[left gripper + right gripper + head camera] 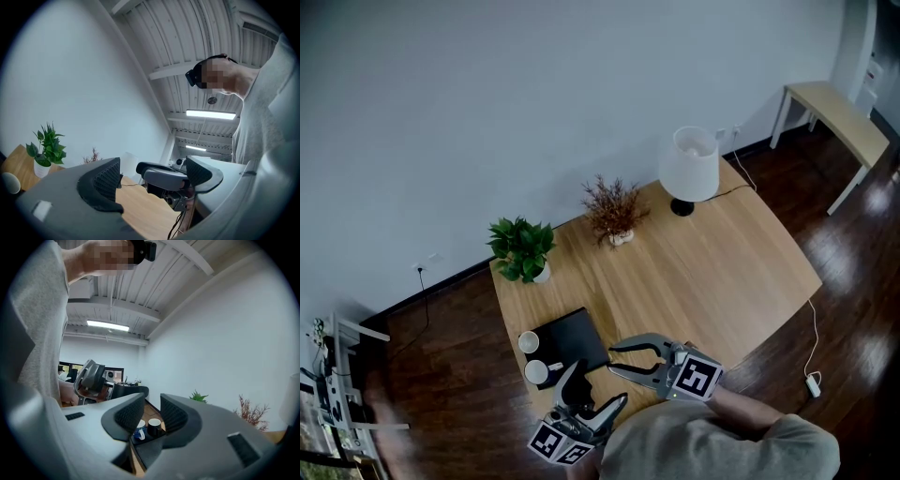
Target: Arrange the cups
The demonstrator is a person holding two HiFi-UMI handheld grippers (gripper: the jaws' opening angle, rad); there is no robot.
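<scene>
Two cups stand at the table's near left corner: one (529, 342) on the wood beside a black tray (574, 339), the other (538, 372) at the tray's front left edge. The right gripper view shows them beyond its jaws as a blue cup (139, 430) and a black cup (153, 426). My right gripper (615, 358) hovers over the tray's near right side and points left at the cups, jaws a little apart and empty (152, 414). My left gripper (592, 386) is at the table's front edge, jaws wide and empty (154, 176), looking across at the right gripper.
A potted green plant (523, 248), a vase of dried twigs (614, 211) and a white table lamp (689, 169) line the table's far side along the wall. A lamp cable (814, 328) hangs off the right edge to the dark wood floor. A bench (839, 117) stands far right.
</scene>
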